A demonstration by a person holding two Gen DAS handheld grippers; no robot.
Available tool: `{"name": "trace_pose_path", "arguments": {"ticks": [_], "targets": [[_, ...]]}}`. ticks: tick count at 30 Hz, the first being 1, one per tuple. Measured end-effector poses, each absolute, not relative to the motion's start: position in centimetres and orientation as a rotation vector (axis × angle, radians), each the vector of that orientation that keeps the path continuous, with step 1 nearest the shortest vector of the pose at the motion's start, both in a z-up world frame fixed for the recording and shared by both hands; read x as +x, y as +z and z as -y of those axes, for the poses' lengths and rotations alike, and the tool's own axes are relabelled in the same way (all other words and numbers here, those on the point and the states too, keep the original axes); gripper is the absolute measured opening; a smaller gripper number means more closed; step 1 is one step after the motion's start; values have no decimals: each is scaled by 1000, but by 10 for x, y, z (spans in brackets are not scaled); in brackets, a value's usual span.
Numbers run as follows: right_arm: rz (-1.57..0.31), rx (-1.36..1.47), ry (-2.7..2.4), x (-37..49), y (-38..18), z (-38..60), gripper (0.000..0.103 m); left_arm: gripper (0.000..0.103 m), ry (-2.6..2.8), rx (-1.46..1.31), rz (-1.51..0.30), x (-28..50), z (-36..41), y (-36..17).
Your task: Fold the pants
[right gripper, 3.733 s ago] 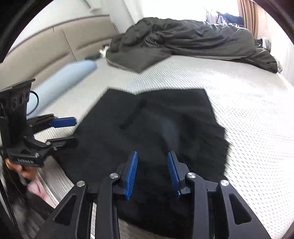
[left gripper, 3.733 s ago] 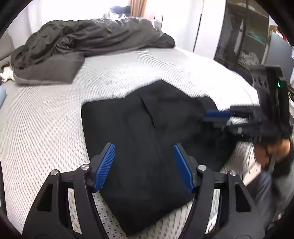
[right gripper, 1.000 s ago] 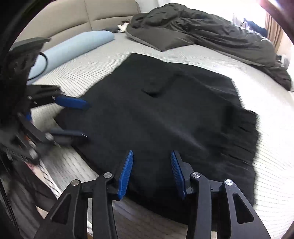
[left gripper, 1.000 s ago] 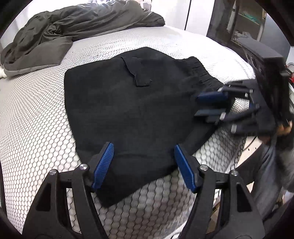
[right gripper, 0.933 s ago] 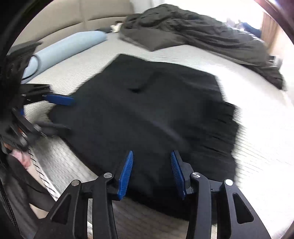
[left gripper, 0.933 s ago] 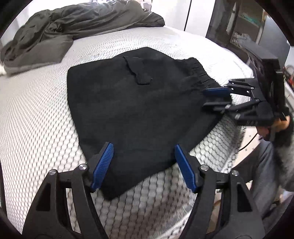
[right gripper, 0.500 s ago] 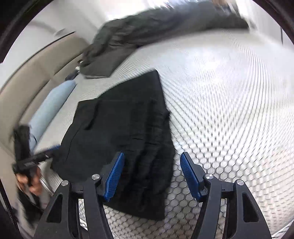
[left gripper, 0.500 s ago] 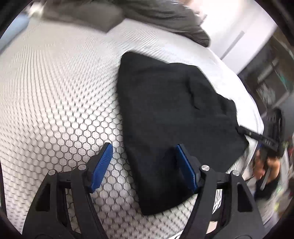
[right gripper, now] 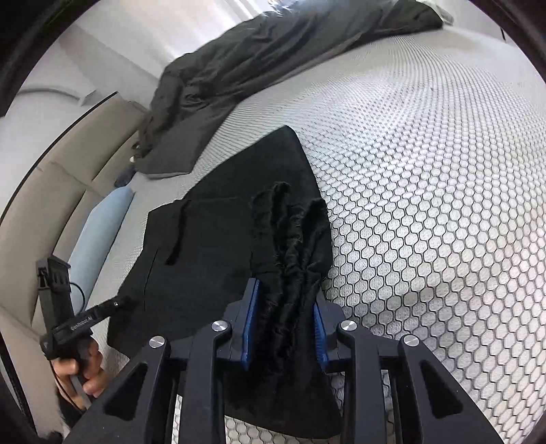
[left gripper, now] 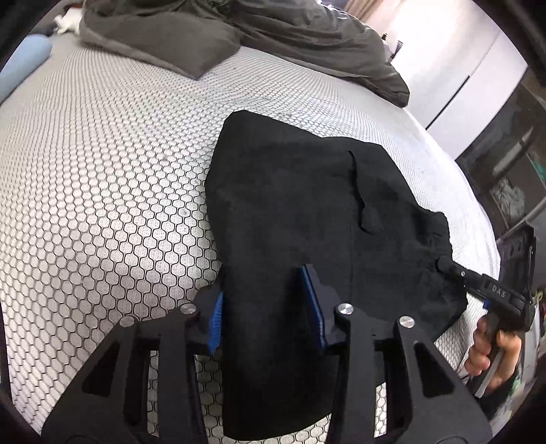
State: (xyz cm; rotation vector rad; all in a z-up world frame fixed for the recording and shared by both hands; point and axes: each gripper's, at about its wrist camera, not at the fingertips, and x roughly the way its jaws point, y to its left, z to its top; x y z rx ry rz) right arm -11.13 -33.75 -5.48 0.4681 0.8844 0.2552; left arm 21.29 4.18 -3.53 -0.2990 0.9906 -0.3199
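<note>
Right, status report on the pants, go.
Left claw straddling the near corner of the pants. Right claw shut on the bunched waistband end. Pants part-folded on the mattress. Duvet well clear.

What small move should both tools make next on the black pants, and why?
Probably lift both near corners together and carry them toward the far edge. The left tool and right tool each pinch bunched cloth of the black pants, which lie flat on the mattress.
</note>
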Motion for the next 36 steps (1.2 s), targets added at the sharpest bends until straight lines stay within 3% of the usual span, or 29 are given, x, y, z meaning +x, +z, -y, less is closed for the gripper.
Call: {"name": "trace_pose_path", "arguments": {"ticks": [3,4,5,9,16,19,21,23,26,28,29,36], "targets": [[-896,445,249,-102,-54,332,36,36,-310,-272,-969,212,-41,-31],[-899,426,237,-105,-54,332,46,37,-299,-255,-960,208,-41,-31],[-901,422,228,-112,-54,341,49,38,-284,-231,-952,202,-39,-30],[-910,481,308,-134,-53,346,49,39,-266,-156,-925,175,-39,-26],[-915,349,265,-145,-57,341,50,42,-227,-29,-874,126,-29,-10],[-871,277,237,-156,-47,332,60,44,-235,8,-828,106,-24,3],[-832,222,228,-166,-39,327,72,55,-246,14,-788,92,-22,13],[-765,154,227,-178,-29,318,86,78,-246,2,-748,71,-20,24],[-672,85,239,-194,-19,307,101,87,-238,-30,-680,49,-21,35],[-612,62,245,-204,-15,302,103,93,-224,-49,-629,29,-22,44],[-587,60,250,-209,-13,301,103,102,-215,-65,-601,21,-23,46],[-496,83,285,-229,-5,302,103,102,-162,-81,-529,5,-22,52]]}}
